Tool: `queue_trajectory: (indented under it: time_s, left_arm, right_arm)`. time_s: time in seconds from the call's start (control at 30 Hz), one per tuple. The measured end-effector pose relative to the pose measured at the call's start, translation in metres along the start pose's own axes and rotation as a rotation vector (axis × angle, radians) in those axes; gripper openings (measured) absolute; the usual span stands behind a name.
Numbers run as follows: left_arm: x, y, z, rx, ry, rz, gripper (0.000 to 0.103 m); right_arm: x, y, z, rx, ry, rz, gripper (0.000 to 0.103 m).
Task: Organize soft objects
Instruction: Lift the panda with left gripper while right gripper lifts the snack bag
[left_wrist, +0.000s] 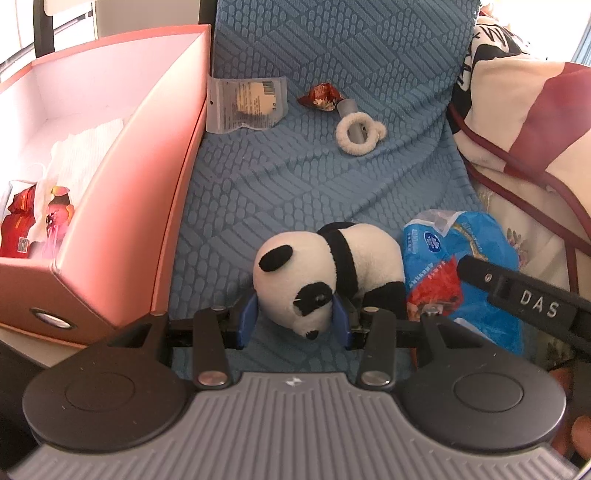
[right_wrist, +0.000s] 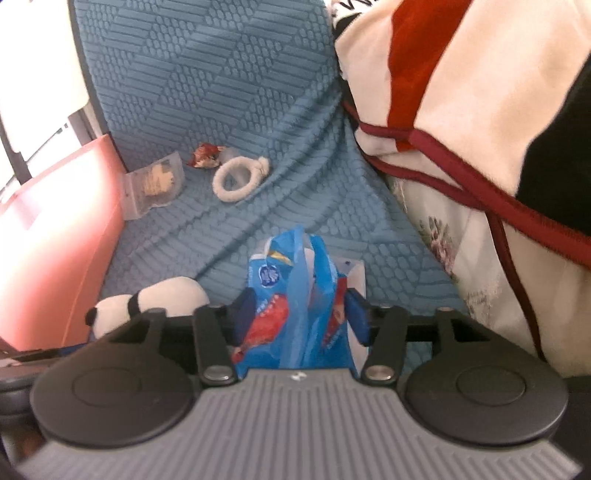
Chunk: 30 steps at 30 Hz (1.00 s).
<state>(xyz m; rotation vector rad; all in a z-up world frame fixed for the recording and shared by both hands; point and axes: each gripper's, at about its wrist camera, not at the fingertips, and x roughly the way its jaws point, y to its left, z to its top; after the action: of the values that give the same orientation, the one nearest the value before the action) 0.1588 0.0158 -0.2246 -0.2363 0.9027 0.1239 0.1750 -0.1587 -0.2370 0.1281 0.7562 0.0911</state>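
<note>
On blue textured seat cover (left_wrist: 295, 177), beside pink box (left_wrist: 147, 184) probably serving as bin: left hand-held gripper (left_wrist: 294, 317) clamped on panda plush (left_wrist: 362, 254) head, seemingly for carrying, right hand-held gripper (right_wrist: 300, 314) parted loosely around upright blue packet (right_wrist: 291, 280).

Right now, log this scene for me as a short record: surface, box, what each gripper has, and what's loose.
surface: blue textured cover
box: pink box on the left of the left wrist view, open top, red packets and white paper inside
left gripper: pads on either side of the panda plush head, pressing it
right gripper: jaws apart, blue plastic bag between them, pads not clearly pressing
loose items: white fuzzy hair tie, red wrapper, clear packet
right side: cream and red blanket
</note>
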Motion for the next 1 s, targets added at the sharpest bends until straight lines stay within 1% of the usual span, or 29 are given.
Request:
queue_trajectory:
  time_s: [0.27,0.33,0.37,0.43,0.5,0.57,0.63,0.73,0.8,0.87,0.93,1.0]
  left_arm:
    - [0.003,0.003,0.002,-0.024,0.008,-0.009,0.049]
    - [0.003,0.003,0.003,-0.038,0.012,-0.01,0.049]
    - [0.003,0.003,0.003,-0.04,0.013,-0.01,0.049]
    - [0.004,0.002,0.003,-0.038,0.012,-0.008,0.049]
    - [0.004,0.002,0.003,-0.039,0.012,-0.009,0.049]
    - [0.004,0.003,0.003,-0.041,0.01,-0.01,0.049]
    - [0.004,0.002,0.003,-0.04,0.005,-0.01,0.049]
    - [0.002,0.001,0.004,-0.026,-0.012,-0.003,0.049]
    - [0.0,0.0,0.006,-0.027,-0.016,-0.008,0.048]
    - [-0.004,-0.006,0.007,0.009,-0.04,0.012,0.049]
    - [-0.01,-0.013,0.01,0.038,-0.059,0.013,0.048]
    - [-0.013,-0.016,0.013,0.052,-0.061,-0.003,0.048]
  right_arm:
    - [0.021,0.002,-0.006,-0.013,0.073,-0.032,0.058]
    - [0.024,0.001,-0.008,-0.01,0.079,-0.027,0.06]
    - [0.025,0.001,-0.009,-0.012,0.078,-0.027,0.059]
    - [0.026,0.002,-0.012,-0.027,0.07,-0.039,0.054]
    - [0.026,0.003,-0.012,-0.041,0.063,-0.044,0.044]
    - [0.025,0.003,-0.01,-0.042,0.059,-0.042,0.027]
    - [0.024,0.002,-0.008,-0.036,0.054,-0.03,0.017]
    - [0.017,0.002,-0.005,-0.031,0.032,-0.038,0.011]
    - [0.015,0.0,-0.003,-0.026,0.029,-0.069,0.01]
    - [0.013,-0.007,-0.002,0.007,0.026,-0.092,0.01]
    - [0.009,-0.014,-0.002,0.048,0.032,-0.087,0.01]
    - [0.004,-0.018,0.0,0.064,0.025,-0.077,0.01]
